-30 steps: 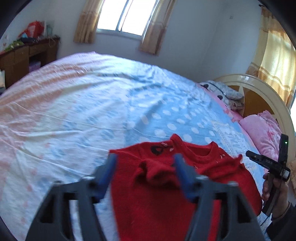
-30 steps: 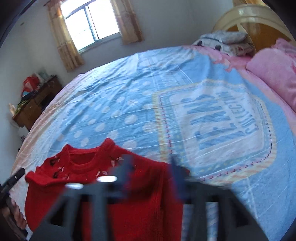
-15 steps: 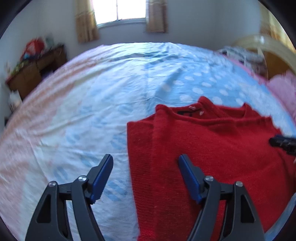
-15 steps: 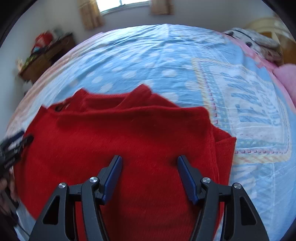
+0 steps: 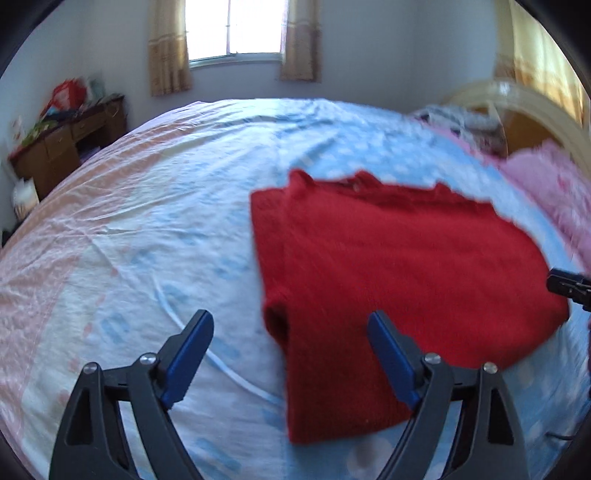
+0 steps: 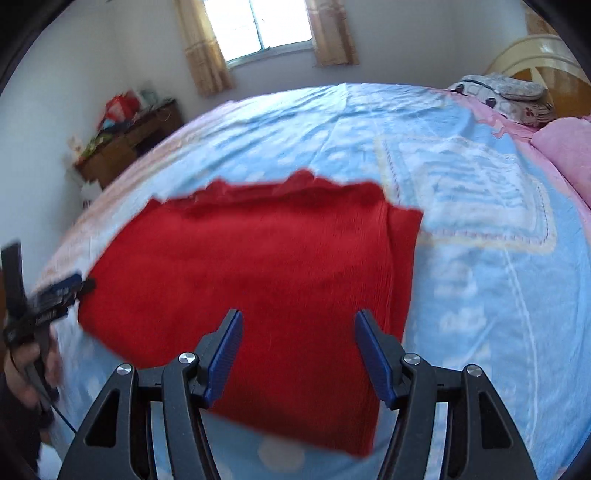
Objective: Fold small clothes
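A red knit sweater (image 5: pixel 406 266) lies flat on the blue bedsheet (image 5: pixel 184 206), collar away from me, with its sides folded in. My left gripper (image 5: pixel 290 325) hovers over the sweater's left edge near the hem. Its jaws are opening and nothing is pressed between them. In the right wrist view, the right gripper (image 6: pixel 299 319) stands open above the sweater (image 6: pixel 258 258), close to its right side and near hem. The pads touch no cloth. Each gripper shows at the edge of the other's view: the right gripper (image 5: pixel 569 286) and the left gripper (image 6: pixel 55 295), held by a hand (image 6: pixel 26 365).
A pink pillow (image 6: pixel 569 155) and a folded grey blanket (image 6: pixel 506 96) lie by the cream headboard (image 5: pixel 532 107) at the right. A cluttered wooden desk (image 5: pixel 66 144) stands past the bed's left side. A curtained window (image 5: pixel 236 29) is in the far wall.
The left jaws let go of a bunched red fold and spread wider. Both grippers pulled back towards the sweater's near hem and tilted down. The sweater now lies flat.
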`<move>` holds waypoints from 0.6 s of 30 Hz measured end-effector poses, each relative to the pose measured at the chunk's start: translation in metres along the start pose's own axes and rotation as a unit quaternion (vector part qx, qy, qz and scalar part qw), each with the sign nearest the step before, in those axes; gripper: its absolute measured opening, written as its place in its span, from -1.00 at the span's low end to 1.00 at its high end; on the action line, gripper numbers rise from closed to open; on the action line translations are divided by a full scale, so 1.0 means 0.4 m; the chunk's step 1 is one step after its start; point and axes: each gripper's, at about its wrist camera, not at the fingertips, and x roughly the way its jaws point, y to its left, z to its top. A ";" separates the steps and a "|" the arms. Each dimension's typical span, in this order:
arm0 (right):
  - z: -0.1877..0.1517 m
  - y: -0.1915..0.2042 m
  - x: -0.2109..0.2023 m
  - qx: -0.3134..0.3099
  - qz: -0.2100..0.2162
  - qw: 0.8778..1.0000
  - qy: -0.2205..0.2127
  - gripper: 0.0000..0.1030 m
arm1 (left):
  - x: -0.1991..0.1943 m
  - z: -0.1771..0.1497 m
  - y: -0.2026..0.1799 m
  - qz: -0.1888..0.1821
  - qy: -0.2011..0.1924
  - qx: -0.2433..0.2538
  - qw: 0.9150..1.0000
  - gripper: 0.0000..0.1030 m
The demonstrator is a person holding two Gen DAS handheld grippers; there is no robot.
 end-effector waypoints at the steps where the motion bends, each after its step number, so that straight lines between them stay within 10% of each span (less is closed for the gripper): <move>1: -0.015 -0.001 0.008 -0.009 -0.011 1.000 0.008 0.22 | 0.012 -0.006 -0.009 0.006 0.004 0.005 1.000 0.71; 7: -0.082 0.021 0.003 -0.054 -0.068 0.996 0.027 0.22 | 0.018 -0.023 -0.003 0.020 0.016 -0.001 1.000 0.84; 18: -0.033 0.059 -0.031 -0.036 -0.031 0.998 -0.028 0.22 | -0.022 -0.057 0.081 0.005 -0.009 -0.092 0.996 0.93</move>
